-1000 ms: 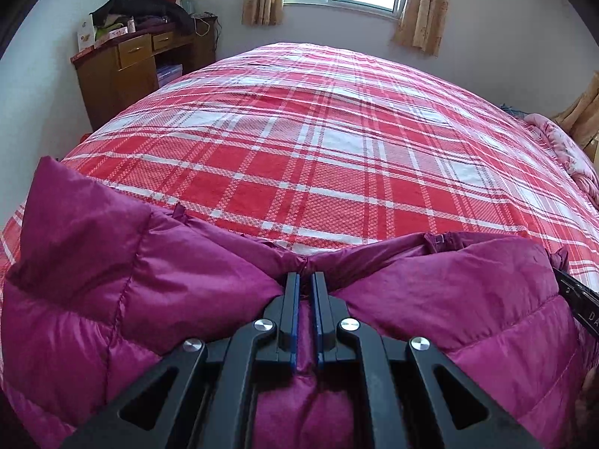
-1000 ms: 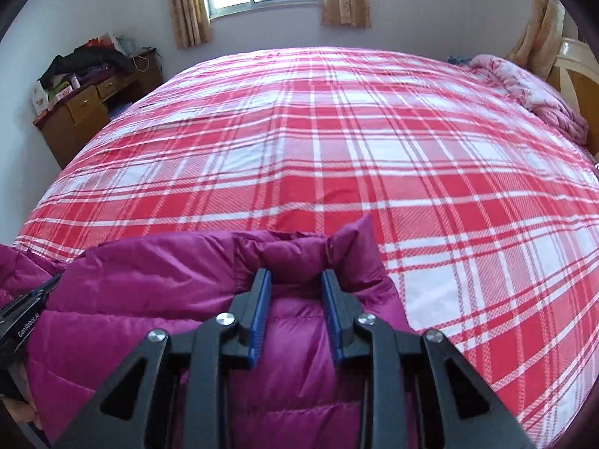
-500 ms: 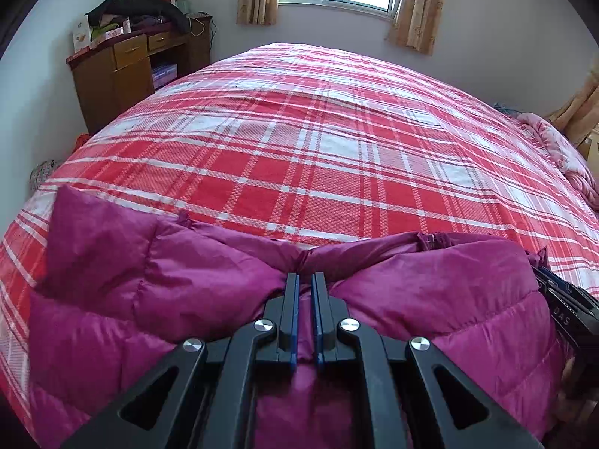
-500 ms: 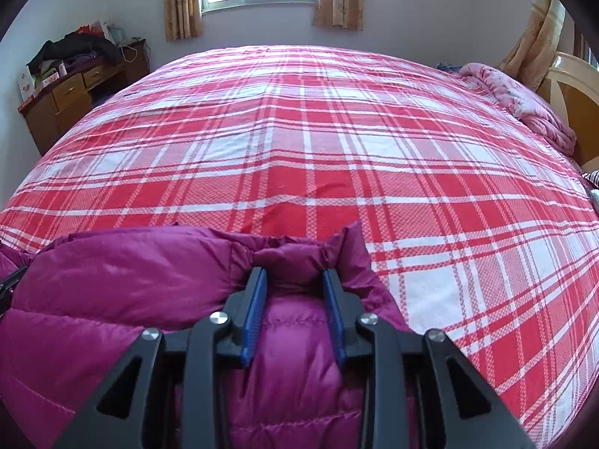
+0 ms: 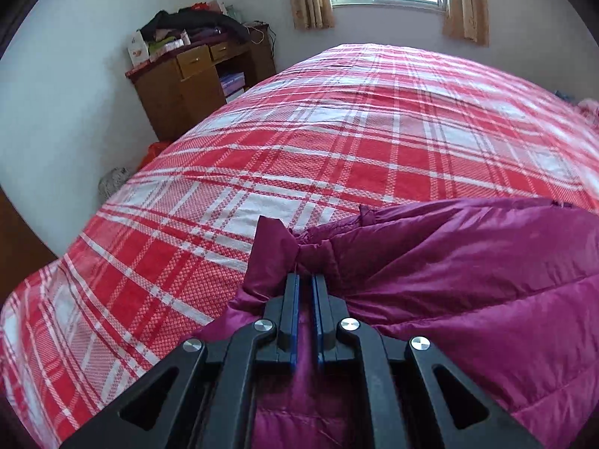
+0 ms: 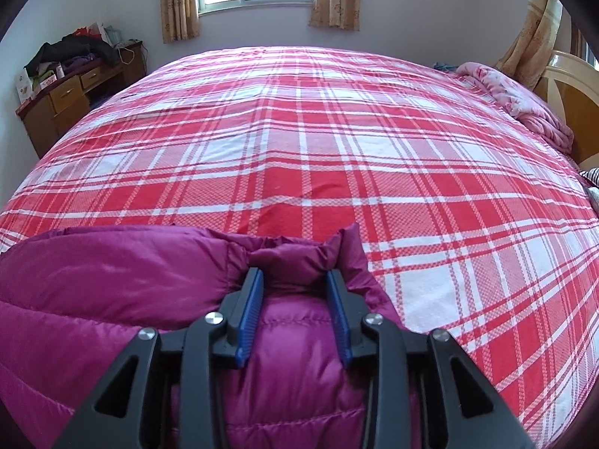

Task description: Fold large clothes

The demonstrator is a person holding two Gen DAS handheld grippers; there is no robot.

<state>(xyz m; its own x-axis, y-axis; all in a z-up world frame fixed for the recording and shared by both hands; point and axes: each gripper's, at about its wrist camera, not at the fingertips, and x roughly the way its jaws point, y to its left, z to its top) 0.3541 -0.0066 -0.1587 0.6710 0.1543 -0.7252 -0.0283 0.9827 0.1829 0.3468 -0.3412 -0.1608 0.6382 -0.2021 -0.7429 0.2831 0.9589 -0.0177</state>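
Jacket [image 5: 468,280], a magenta puffer, lies bunched at the near edge of the bed [image 5: 337,149], over its red-and-white plaid sheet. Left gripper [image 5: 306,280] has its fingers nearly together, pinching a thin fold of the jacket's edge, a corner of fabric sticking up just past the tips. Right gripper [image 6: 295,280] clamps a thicker padded roll of the jacket [image 6: 112,280] between wider-set fingers. A cluttered wooden dresser [image 5: 194,82] stands beside the bed.

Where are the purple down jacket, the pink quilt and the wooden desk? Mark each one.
purple down jacket [image 6: 112,269]: right wrist view, on its smooth upper panel, left of the fingers.
pink quilt [image 6: 524,104]: right wrist view, on the bunched middle, near the headboard.
wooden desk [image 5: 194,86]: left wrist view, on its front.
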